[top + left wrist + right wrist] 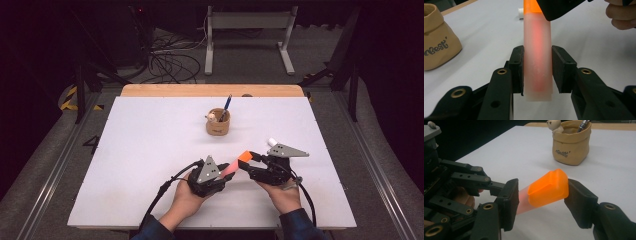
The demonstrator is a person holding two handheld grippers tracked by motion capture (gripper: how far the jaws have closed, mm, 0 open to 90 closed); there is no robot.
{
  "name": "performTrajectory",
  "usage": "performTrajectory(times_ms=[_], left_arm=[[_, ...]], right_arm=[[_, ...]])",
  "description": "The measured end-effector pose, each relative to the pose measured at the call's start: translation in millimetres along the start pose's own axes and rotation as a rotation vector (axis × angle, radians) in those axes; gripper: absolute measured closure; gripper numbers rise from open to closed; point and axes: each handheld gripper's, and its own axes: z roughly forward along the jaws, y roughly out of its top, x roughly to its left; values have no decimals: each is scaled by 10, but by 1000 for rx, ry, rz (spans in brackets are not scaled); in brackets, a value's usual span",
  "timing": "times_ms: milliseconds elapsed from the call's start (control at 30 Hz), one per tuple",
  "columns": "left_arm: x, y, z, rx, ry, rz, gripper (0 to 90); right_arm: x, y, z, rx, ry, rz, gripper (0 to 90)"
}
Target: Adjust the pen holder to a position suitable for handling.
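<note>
A frosted, see-through tube (537, 50) with a red glow inside lies level above the white table, near its front middle. My left gripper (537, 72) is shut on the tube's lower end, a pad pressed on each side. The tube's orange cap (549, 187) sits between the jaws of my right gripper (542, 195), which close on its sides. In the high view, the left gripper (226, 174) and right gripper (250, 162) face each other, with the tube (229, 169) bridging them and the orange cap (245, 156) at its right end.
A tan pouch-shaped pen cup (218, 122) stands at the middle of the table (150, 150), holding a blue pen (227, 102) and a small bear figure (554, 125). A small white cylinder (272, 141) lies just behind the right gripper. Cables and a metal stand lie beyond the far edge.
</note>
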Motion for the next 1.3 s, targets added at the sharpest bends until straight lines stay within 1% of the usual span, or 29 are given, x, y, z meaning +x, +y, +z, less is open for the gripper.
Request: performTrajectory(times_ms=[200, 233, 333, 433, 500, 633, 700, 733, 767, 800, 833, 900, 933, 967, 1000, 1067, 1133, 1167, 1233, 1300], left_arm=[[-11, 4, -4, -4, 4, 4, 650], [-19, 6, -5, -8, 3, 2, 650], [-37, 16, -7, -18, -3, 12, 650], [-56, 24, -4, -17, -6, 9, 650], [-50, 21, 2, -11, -13, 10, 650], [-50, 8, 22, 6, -19, 11, 650], [-48, 7, 26, 14, -20, 13, 649], [-45, 5, 30, 14, -21, 15, 649], [-50, 1, 34, 12, -24, 8, 649], [-53, 0, 37, 11, -27, 6, 648], [-54, -2, 40, 13, -28, 7, 648], [-52, -9, 49, 23, -27, 23, 643], [-54, -15, 58, 26, -31, 22, 641], [-42, -19, 62, 33, -36, 25, 637], [-37, -22, 61, 36, -43, 20, 637], [-27, -21, 57, 36, -51, 21, 635], [-22, -19, 51, 28, -61, 18, 632], [-20, -17, 49, 24, -63, 15, 615], [-10, -13, 45, 8, -90, 2, 571], [7, -5, 31, -15, -121, 8, 557]], right_arm=[[0, -7, 9, -1, 2, 4, 478], [-7, -8, 7, -1, 4, 7, 482], [-12, -11, 6, -6, 21, 24, 482], [-8, -16, 20, 2, 27, 26, 488], [-8, -19, 22, 1, 23, 30, 513], [-15, -14, 1, -11, 53, 43, 603], [-16, -13, -1, -18, 67, 51, 626], [-16, -14, -2, -15, 69, 43, 635], [-13, -14, -2, -15, 75, 41, 643], [-4, -13, -3, -18, 89, 35, 663], [-4, -13, -3, -18, 89, 35, 663], [15, -10, -4, -12, 109, 17, 692], [34, -6, -2, -1, 114, 2, 702], [85, 2, 5, 14, 106, -47, 719], [85, 2, 5, 14, 106, -47, 719], [127, 12, 7, 23, 93, -90, 721], [152, 21, 0, 26, 91, -113, 722], [161, 25, -4, 26, 90, -123, 723], [175, 35, -16, 25, 95, -140, 723], [189, 50, -36, 24, 99, -163, 723]])
